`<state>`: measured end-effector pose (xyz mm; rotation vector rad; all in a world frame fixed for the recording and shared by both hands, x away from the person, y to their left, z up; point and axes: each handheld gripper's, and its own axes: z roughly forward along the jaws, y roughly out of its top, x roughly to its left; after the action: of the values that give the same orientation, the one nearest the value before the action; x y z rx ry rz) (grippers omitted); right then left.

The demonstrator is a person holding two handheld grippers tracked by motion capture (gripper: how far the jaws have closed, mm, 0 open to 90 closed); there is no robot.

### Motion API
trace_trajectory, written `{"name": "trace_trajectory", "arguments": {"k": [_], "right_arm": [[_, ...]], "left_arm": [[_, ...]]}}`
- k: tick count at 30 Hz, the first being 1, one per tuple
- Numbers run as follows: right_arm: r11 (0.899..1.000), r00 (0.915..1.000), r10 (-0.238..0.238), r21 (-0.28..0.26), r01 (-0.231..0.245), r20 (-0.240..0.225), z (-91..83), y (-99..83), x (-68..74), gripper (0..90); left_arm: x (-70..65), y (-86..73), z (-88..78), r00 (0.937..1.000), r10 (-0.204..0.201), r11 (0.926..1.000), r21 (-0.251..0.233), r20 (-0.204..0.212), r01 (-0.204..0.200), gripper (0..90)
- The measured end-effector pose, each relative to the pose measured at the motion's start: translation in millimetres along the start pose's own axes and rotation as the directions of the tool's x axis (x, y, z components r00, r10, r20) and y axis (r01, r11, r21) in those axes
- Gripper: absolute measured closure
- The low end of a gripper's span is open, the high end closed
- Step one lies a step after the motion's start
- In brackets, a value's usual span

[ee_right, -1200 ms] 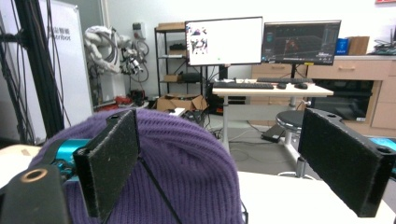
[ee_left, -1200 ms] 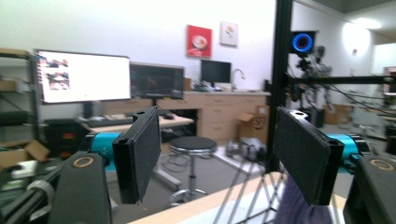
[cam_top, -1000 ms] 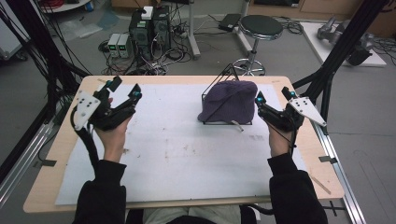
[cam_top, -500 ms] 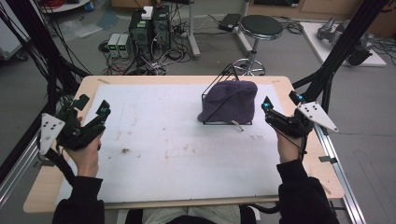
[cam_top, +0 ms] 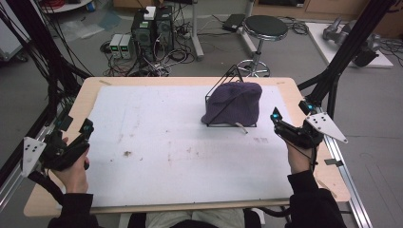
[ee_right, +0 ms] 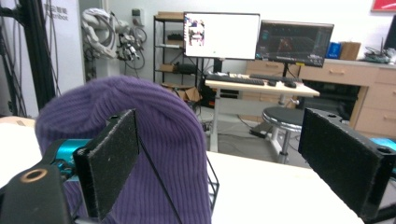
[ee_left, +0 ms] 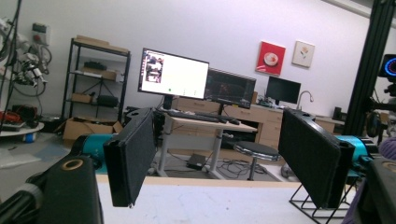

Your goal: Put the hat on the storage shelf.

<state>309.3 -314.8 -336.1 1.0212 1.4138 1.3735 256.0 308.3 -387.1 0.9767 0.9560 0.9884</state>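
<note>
A purple knitted beanie (cam_top: 235, 102) is draped over a black wire stand (cam_top: 232, 126) on the right half of a white sheet (cam_top: 166, 156). My left gripper (cam_top: 76, 124) hovers at the table's left edge, far from the beanie. Its jaws have just been opening and stand wide with nothing between them. In the left gripper view, the left gripper (ee_left: 219, 158) looks across the table, with the stand (ee_left: 317, 212) at lower right. My right gripper (cam_top: 291, 110) is open just right of the beanie, not touching it. In the right gripper view, the beanie (ee_right: 163, 140) sits behind the right gripper's (ee_right: 224, 158) left jaw.
The wooden table (cam_top: 190, 80) carries small stains mid-sheet. Black frame posts (cam_top: 342, 61) rise at the right and left sides. A stool (cam_top: 266, 26) and computer boxes (cam_top: 152, 28) with cables stand on the floor beyond the far edge.
My left hand has swung out leftward and back toward the near edge, dropping lower. My right hand has drawn a little to the right, away from the beanie.
</note>
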Motion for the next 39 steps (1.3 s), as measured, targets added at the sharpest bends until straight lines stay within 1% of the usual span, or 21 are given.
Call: {"name": "trace_trajectory", "arguments": {"k": [5,9,12,14,16,19,21,23,25,28,30,31,33,37,38,39], "right_arm": [[1.000,0.9999,0.014,0.000,-0.014,0.003,-4.0,-11.6,-1.6,11.9],[1.000,0.9998,0.017,0.010,-0.017,0.011,-6.7,-21.5,-3.3,12.0],[0.999,0.9992,0.034,0.012,-0.034,0.021,-10.0,-27.7,-5.5,12.0],[0.998,0.9981,0.054,0.006,-0.055,0.028,-13.3,-32.8,-6.6,12.0],[0.998,0.9970,0.067,0.001,-0.067,0.039,-15.8,-39.8,-8.2,12.0],[0.995,0.9938,0.096,0.017,-0.097,0.056,-18.3,-52.3,-9.4,12.0],[0.994,0.9928,0.103,0.034,-0.105,0.062,-18.6,-58.4,-10.5,12.0],[0.994,0.9928,0.099,0.033,-0.102,0.066,-19.3,-63.4,-10.2,12.0],[0.994,0.9928,0.099,0.040,-0.102,0.067,-19.7,-68.9,-8.3,12.0],[0.993,0.9940,0.092,0.068,-0.096,0.058,-17.7,-74.8,-6.1,12.0],[0.994,0.9944,0.092,0.062,-0.095,0.052,-17.5,-77.1,-4.4,12.0],[0.995,0.9954,0.082,0.059,-0.085,0.048,-17.0,-78.0,-4.5,12.0],[0.994,0.9949,0.091,0.062,-0.094,0.044,-17.0,-80.2,-3.7,12.0],[0.993,0.9948,0.092,0.069,-0.095,0.043,-16.7,-86.1,-5.7,11.9],[0.992,0.9940,0.100,0.073,-0.103,0.044,-16.9,-87.2,-5.8,12.0],[0.991,0.9933,0.105,0.074,-0.109,0.048,-16.9,-89.2,-6.6,12.0]], "left_arm": [[3.1,-3.4,-2.3,0.9998,0.009,1.0000,0.002,-0.019,-0.009,27.5],[2.2,-6.0,-2.1,0.9997,0.014,0.9999,0.003,-0.020,-0.014,27.6],[0.6,-7.2,-2.5,0.9996,0.023,0.9997,0.005,-0.018,-0.023,27.5],[-0.2,-8.7,-3.1,0.9993,0.031,0.9995,0.005,-0.020,-0.031,27.6],[-0.5,-11.3,-2.7,0.9993,0.034,0.9994,0.014,-0.019,-0.033,27.6],[-1.1,-16.0,-0.6,0.9991,0.038,0.9990,0.024,-0.018,-0.037,27.5],[-1.8,-17.9,0.5,0.9990,0.043,0.9986,0.032,-0.016,-0.042,27.5],[-3.5,-19.6,0.1,0.9986,0.051,0.9981,0.034,-0.016,-0.051,27.5],[-5.2,-21.6,-0.9,0.9975,0.069,0.9970,0.036,-0.015,-0.068,27.5],[-6.2,-24.9,-2.4,0.9961,0.087,0.9953,0.045,-0.018,-0.086,27.6],[-5.4,-27.8,-3.2,0.9964,0.082,0.9953,0.053,-0.022,-0.081,27.6],[-4.8,-29.4,-3.9,0.9961,0.084,0.9949,0.057,-0.025,-0.083,27.6],[-4.1,-33.0,-5.4,0.9957,0.087,0.9941,0.068,-0.032,-0.084,27.6],[-3.0,-40.2,-7.1,0.9946,0.099,0.9915,0.088,-0.030,-0.096,27.6],[-1.8,-42.3,-7.1,0.9957,0.091,0.9922,0.088,-0.019,-0.089,27.7],[-0.8,-43.7,-7.4,0.9973,0.073,0.9936,0.087,-0.010,-0.071,27.7]]}}
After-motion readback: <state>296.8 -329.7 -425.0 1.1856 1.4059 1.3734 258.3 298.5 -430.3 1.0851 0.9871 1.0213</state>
